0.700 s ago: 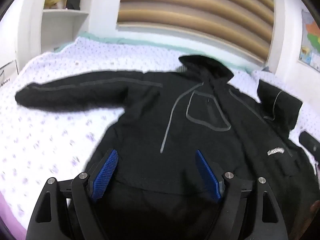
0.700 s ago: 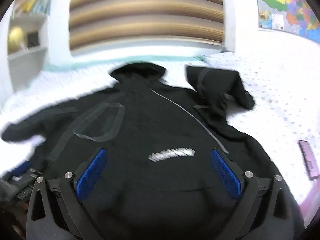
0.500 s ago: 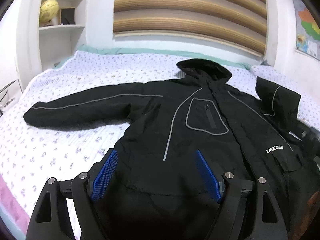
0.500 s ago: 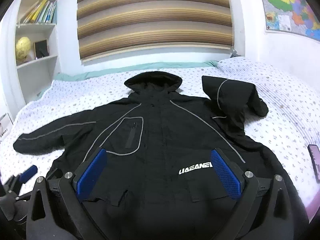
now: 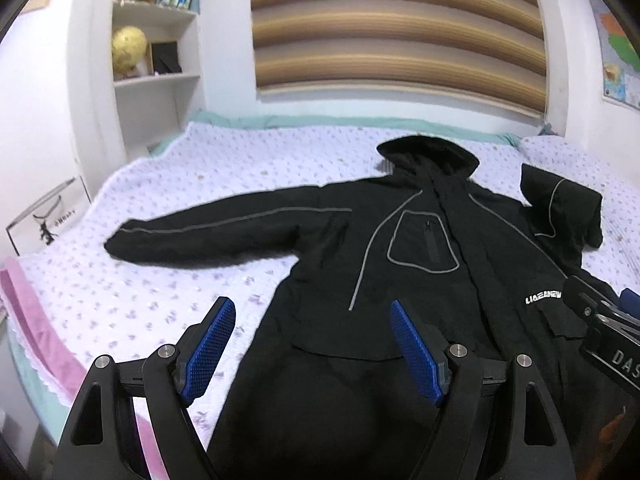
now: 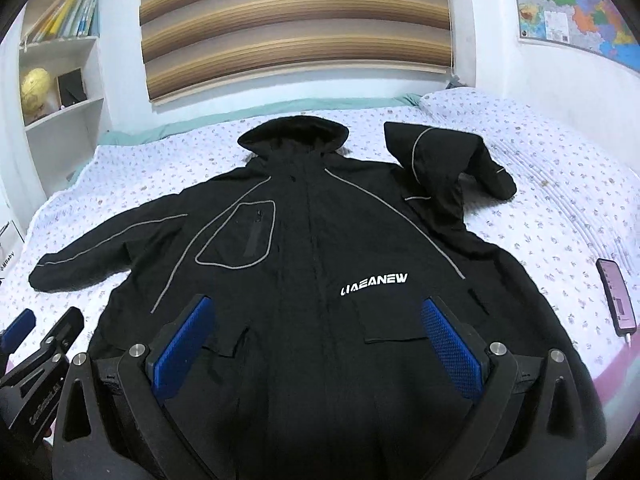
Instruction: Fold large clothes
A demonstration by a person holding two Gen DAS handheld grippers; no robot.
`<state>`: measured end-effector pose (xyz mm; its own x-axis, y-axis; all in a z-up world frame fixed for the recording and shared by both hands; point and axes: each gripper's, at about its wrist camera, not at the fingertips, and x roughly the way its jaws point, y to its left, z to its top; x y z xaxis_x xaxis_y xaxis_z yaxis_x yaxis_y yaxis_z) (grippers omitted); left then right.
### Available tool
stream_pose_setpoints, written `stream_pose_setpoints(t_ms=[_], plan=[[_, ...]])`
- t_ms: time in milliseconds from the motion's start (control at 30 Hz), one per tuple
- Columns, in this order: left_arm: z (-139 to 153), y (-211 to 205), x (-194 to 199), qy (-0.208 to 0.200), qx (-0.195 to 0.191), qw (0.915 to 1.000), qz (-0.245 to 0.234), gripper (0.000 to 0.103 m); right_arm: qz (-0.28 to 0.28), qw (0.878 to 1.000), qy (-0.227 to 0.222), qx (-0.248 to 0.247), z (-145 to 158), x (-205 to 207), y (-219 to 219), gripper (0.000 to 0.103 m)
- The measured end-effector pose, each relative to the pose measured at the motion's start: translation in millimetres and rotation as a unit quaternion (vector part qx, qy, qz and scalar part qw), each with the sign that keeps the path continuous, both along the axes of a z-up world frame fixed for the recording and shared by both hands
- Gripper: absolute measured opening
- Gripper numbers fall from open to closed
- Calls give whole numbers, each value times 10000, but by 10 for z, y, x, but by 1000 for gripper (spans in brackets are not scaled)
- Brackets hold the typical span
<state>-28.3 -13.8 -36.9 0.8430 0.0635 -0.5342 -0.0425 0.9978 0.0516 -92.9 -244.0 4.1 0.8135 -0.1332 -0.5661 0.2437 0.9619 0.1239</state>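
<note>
A large black hooded jacket [image 5: 420, 288] [image 6: 312, 256] with grey piping lies face up on the bed. Its left sleeve [image 5: 224, 228] stretches out flat to the left. The right sleeve [image 6: 444, 168] is crumpled and bent back near the hood. My left gripper [image 5: 312, 344] hovers open above the jacket's lower left hem, nothing between its blue pads. My right gripper [image 6: 316, 340] hangs open over the jacket's lower front, below the white logo. The left gripper also shows at the right wrist view's left edge [image 6: 24, 340].
The bed [image 5: 152, 304] has a white sheet with small purple flowers and a pink border [image 5: 28, 320]. A phone [image 6: 616, 300] lies near the bed's right edge. A shelf [image 5: 156, 76] with a globe and books stands at the back left; striped blinds [image 6: 296, 28] hang behind.
Both cameras have pulled back and tilted upward a little, so more of the wall and shelf shows. The left gripper shifted left, toward the jacket's hem edge. Both stayed open.
</note>
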Motion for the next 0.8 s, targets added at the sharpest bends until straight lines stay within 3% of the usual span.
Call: stream_pose_setpoints(t_ms=[200, 467, 800], plan=[[127, 6, -172, -47, -62, 10000, -22, 81, 51, 9990, -19, 439, 115, -109, -34, 103], [267, -71, -338, -284, 122, 9995, -56, 81, 34, 9995, -107, 284, 156, -231, 5, 103], [251, -74, -299, -191, 84, 9997, -112, 81, 36, 9998, 12, 210, 169, -255, 22, 103]])
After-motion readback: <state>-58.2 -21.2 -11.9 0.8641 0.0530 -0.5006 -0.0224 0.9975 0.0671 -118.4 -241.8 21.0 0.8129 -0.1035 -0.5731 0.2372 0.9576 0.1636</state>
